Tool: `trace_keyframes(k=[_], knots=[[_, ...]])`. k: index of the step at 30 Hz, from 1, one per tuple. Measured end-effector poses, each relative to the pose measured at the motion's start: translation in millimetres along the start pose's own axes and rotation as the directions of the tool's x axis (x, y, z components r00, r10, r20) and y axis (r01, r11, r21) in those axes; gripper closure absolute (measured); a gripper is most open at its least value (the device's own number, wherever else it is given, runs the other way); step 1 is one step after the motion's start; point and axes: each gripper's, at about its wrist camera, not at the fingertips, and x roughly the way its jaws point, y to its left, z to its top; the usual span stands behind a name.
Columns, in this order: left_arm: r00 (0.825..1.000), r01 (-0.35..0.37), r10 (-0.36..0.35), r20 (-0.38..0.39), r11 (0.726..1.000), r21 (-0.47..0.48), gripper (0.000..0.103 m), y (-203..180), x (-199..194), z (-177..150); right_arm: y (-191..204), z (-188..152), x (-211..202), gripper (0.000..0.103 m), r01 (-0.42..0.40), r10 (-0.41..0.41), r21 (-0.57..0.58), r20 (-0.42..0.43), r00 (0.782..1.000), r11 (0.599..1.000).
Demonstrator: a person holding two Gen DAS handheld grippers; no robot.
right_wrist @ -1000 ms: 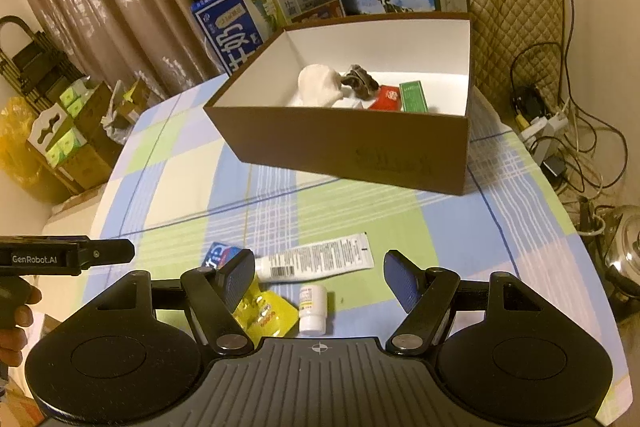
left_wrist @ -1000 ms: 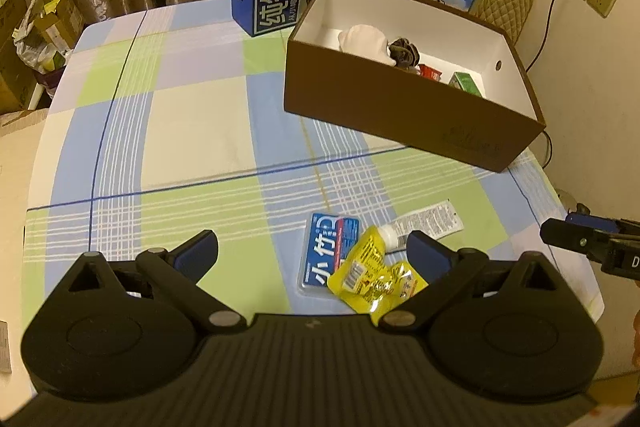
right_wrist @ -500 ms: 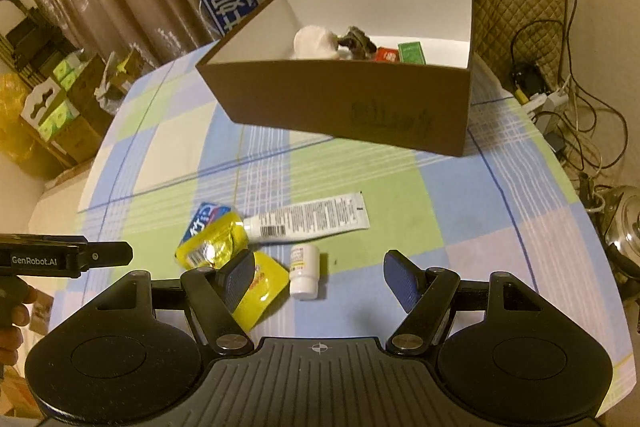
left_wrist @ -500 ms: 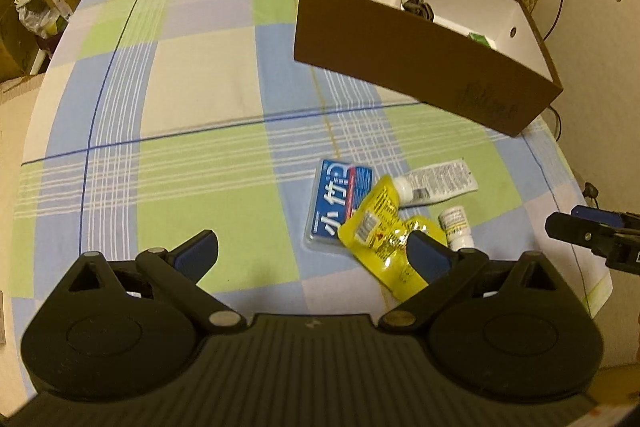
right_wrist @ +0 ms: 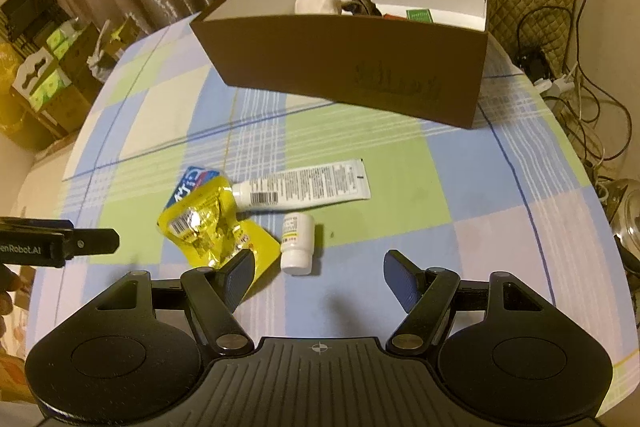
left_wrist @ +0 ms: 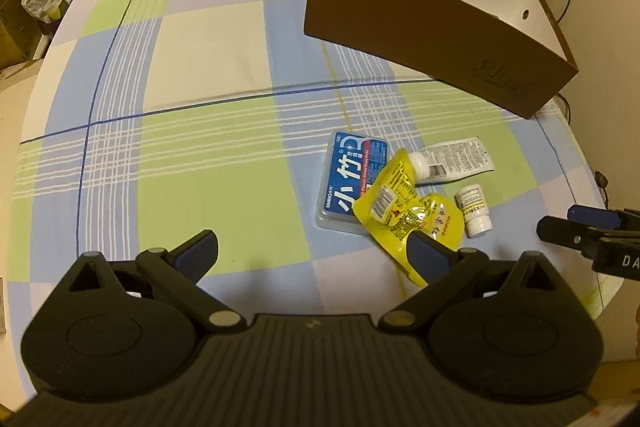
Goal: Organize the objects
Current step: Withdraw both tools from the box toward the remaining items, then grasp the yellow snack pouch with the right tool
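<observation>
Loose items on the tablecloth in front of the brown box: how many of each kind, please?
Yellow pouch: 1
White tube: 1
Small white bottle: 1
Blue flat pack: 1
Total: 4

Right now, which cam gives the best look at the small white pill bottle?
Right wrist: the small white plastic pill bottle lies near centre, just ahead of the open right tongs, label and cap unobstructed. Left wrist shows it smaller, off to the right, beside the yellow foil pouch.
</observation>
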Motion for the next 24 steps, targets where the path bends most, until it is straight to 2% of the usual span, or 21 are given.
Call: trace_keyframes(k=[9, 14, 20, 24], knots=[[1.000, -0.010, 0.010, -0.007, 1.000, -0.010, 0.004, 5, 9, -2, 4, -7, 17, 0.034, -0.001, 0.000, -0.039, -0.010, 1.000, 0.999], [1.000, -0.022, 0.022, -0.014, 0.999, -0.026, 0.004, 12, 14, -3, 19, -4, 23, 0.034, -0.038, 0.038, -0.123, 0.002, 0.999, 0.992], [0.998, -0.060, 0.058, -0.019, 0.996, -0.072, 0.004, 34, 17, -4, 41, -2, 34, 0.034, -0.130, 0.136, -0.252, 0.004, 0.991, 0.959], [0.996, -0.089, 0.087, -0.022, 0.989, -0.115, 0.004, 54, 16, -5, 56, 3, 51, 0.034, -0.162, 0.164, -0.345, -0.026, 0.986, 0.925]])
